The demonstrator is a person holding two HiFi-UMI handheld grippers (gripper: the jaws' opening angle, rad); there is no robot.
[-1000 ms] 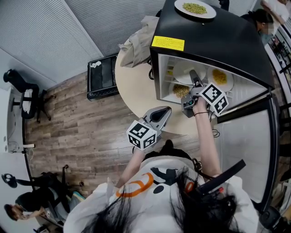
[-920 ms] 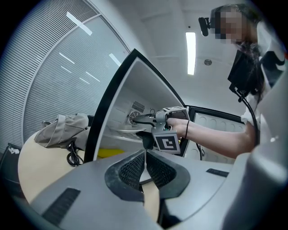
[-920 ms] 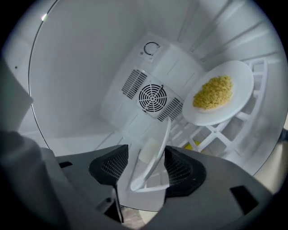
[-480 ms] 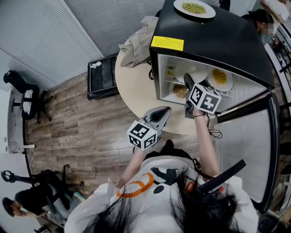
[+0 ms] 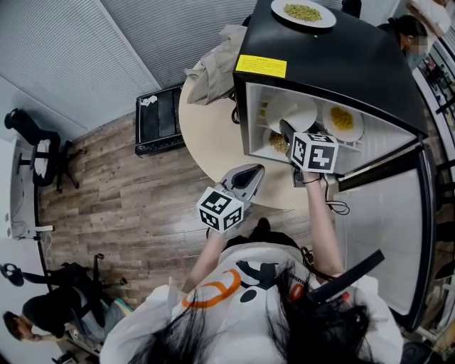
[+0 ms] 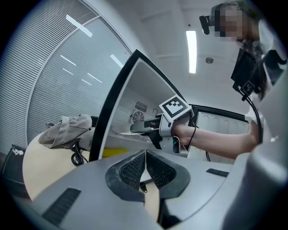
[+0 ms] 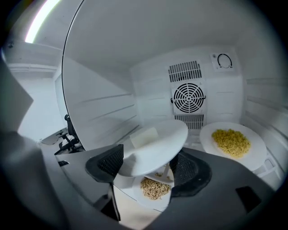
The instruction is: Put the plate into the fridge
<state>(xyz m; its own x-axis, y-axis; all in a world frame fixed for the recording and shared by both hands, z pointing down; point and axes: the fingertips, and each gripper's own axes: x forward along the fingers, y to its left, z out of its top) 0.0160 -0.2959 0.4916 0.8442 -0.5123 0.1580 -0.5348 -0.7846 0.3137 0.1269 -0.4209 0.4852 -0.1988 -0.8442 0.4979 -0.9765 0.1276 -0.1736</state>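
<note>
1. A black mini fridge (image 5: 334, 64) stood on a round beige table (image 5: 202, 135) with its white-lined door (image 5: 377, 227) swung open. A crumpled grey cloth bundle (image 5: 213, 67) lay on the table just beside the fridge's left wall.
2. On the wood floor beyond the table sat a flat black box (image 5: 160, 121). A black office chair (image 5: 39, 149) stood well apart at the far left.
3. The right gripper (image 7: 148, 165) reached into the fridge mouth, and the person's forearm (image 5: 320, 213) crossed the lower front edge behind it.
4. Its jaws were opening, and the white round plate (image 7: 157, 143) lay between the two pads.
5. That plate was inside the fridge, tilted, and carried a pale rectangular slab (image 7: 144, 136). Whether it sat fully on a shelf could not be told.
6. Directly beneath it lay a lower white plate of brownish grains (image 7: 150, 202).
7. To the right, apart from both, a white plate of yellow food (image 7: 252, 157) rested on the shelf. A round white fan grille (image 7: 188, 99) faced out from the back wall.
8. On the fridge's top stood a white plate of green food (image 5: 279, 13).
9. The left gripper (image 6: 145, 164) hung outside the fridge by the table edge, its jaws clenched together on nothing.
</note>
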